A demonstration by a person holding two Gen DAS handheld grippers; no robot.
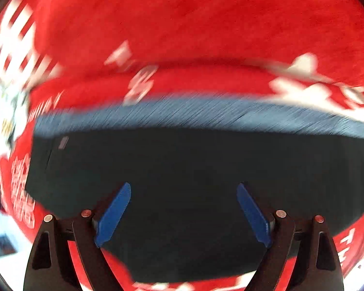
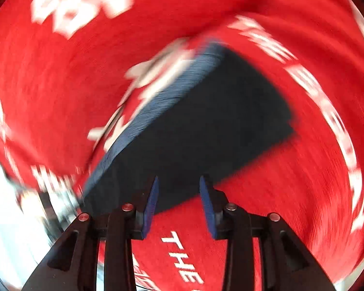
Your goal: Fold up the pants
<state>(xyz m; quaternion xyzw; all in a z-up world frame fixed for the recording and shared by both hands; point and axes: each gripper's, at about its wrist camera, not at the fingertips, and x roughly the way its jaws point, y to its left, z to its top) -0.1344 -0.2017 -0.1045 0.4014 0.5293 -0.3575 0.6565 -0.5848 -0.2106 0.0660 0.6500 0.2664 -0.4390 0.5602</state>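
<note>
Both claws, left [image 1: 184, 189] and right [image 2: 179, 181], gape empty above dark folded pants [image 1: 182, 181] on a red printed cloth [image 1: 182, 24]. Soft, floppy fabric; the ribbed waistband [image 1: 182, 114] looks best to grip.

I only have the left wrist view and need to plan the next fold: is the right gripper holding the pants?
Observer: No. The right gripper is open with nothing between its fingers. It sits over the near edge of the dark pants.
Operator: What lies under that edge?
Observer: The red cloth, with white lettering reading "THE" just below the gripper.
Operator: Can you see where the pants end on the right?
Observer: Yes, a square corner shows on the cloth there, though the view is motion-blurred.
</note>
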